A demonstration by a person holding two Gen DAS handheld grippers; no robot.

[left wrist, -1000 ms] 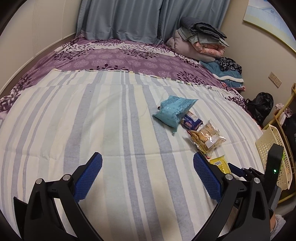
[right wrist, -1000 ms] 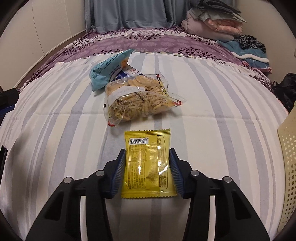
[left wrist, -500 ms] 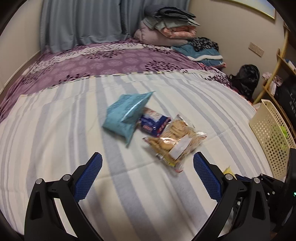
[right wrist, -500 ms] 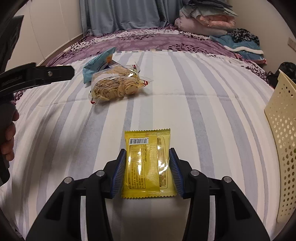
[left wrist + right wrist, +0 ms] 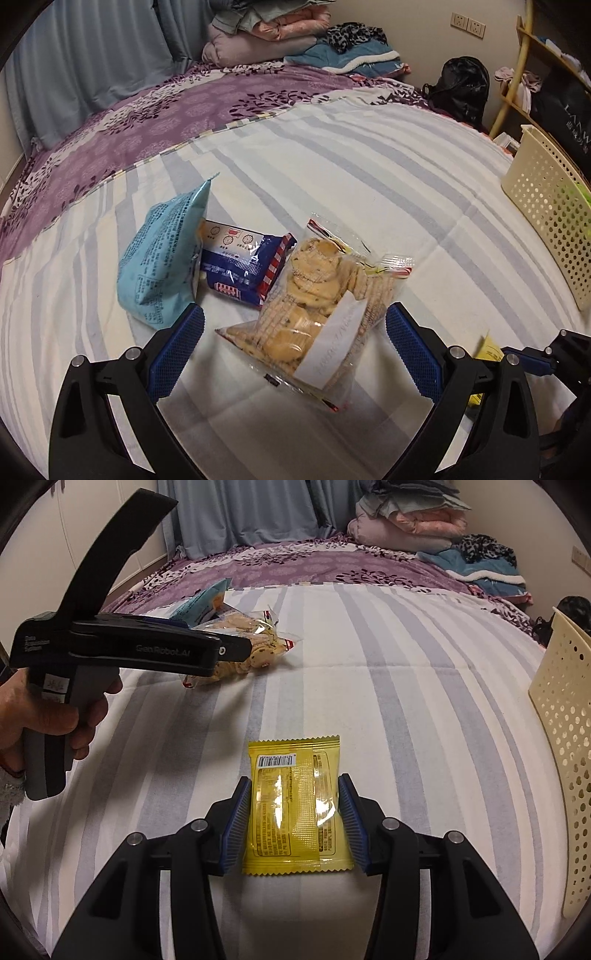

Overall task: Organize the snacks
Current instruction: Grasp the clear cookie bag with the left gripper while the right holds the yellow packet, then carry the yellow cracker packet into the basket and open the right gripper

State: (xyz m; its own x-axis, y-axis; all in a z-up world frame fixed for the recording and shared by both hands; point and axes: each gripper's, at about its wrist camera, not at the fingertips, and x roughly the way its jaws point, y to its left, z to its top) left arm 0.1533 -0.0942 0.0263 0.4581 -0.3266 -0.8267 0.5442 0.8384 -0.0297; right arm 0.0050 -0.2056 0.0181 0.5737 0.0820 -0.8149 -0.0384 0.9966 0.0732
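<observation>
Now right gripper (image 5: 294, 821) clamps yellow packet (image 5: 294, 805); left gripper (image 5: 294, 349) gapes, basket (image 5: 561, 746) beside.

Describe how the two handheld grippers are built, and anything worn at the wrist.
Both grippers are matte black plastic with silver rivets and ribbed blue pads. The left gripper has a grey pistol handle, a tall black fin and pale lettering on its side. A fuzzy light-grey sleeve cuff shows beneath the hand.

"GenRobot.AI" on side of left gripper (image 5: 232, 653); "Data Acquisition System" on its rear. "LANW" on black bag (image 5: 569, 110) on shelf.
</observation>
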